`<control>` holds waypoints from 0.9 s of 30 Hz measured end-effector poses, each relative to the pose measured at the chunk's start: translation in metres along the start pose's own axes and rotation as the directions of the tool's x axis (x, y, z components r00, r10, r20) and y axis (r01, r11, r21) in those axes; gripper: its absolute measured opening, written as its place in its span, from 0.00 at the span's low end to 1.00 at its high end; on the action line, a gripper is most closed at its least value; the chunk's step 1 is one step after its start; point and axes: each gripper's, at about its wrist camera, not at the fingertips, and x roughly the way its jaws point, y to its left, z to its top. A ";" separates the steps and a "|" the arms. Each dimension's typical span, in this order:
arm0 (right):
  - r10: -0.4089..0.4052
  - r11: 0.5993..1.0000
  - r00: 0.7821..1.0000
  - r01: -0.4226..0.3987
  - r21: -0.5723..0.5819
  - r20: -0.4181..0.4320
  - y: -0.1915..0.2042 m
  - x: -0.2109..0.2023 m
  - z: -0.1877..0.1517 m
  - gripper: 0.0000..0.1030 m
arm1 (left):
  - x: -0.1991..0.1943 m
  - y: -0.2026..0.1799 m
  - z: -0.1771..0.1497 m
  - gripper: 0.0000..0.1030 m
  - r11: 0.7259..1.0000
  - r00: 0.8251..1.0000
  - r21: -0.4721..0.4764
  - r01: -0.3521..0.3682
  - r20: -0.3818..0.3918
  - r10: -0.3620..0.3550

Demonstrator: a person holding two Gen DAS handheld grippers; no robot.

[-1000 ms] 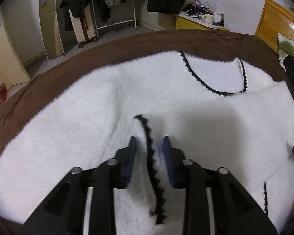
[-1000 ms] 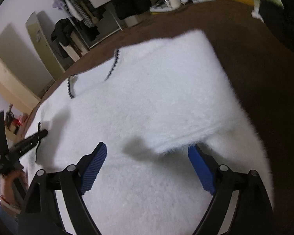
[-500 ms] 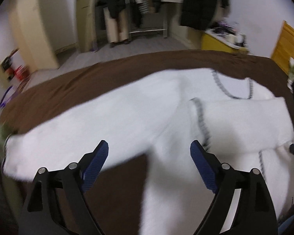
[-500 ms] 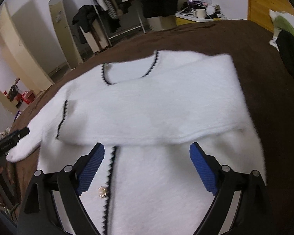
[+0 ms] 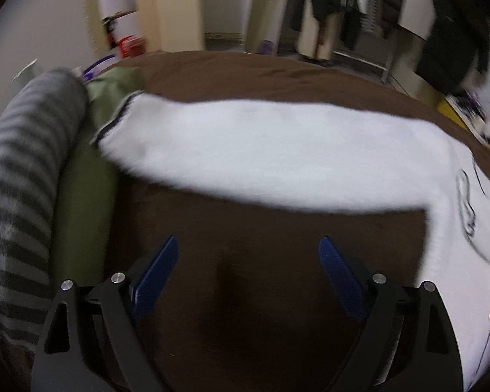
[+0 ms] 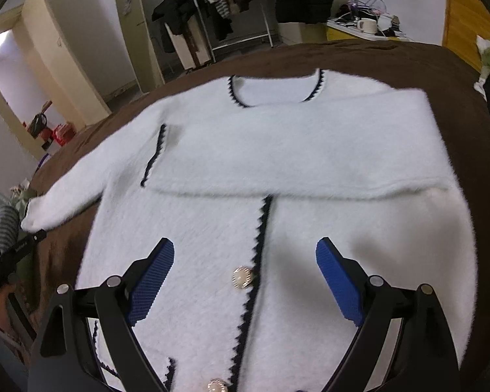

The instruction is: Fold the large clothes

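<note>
A second ago my left gripper (image 5: 248,271) had its fingers pinched near the black trim of the cardigan (image 6: 277,176); now they are spread wide and empty over bare brown bed (image 5: 261,294), facing the left sleeve (image 5: 261,150) that lies stretched out flat beyond them. I judge that sleeve is the next fold. The right sleeve (image 6: 310,160) already lies across the chest. My right gripper (image 6: 245,277) hovers level above the buttoned front, fingers released, holding nothing.
</note>
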 end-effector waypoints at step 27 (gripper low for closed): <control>0.030 0.989 1.000 -0.029 -0.148 0.007 0.080 0.058 0.026 0.88 | 0.051 0.067 0.014 0.69 0.926 0.969 -0.309 0.217 0.183 -0.166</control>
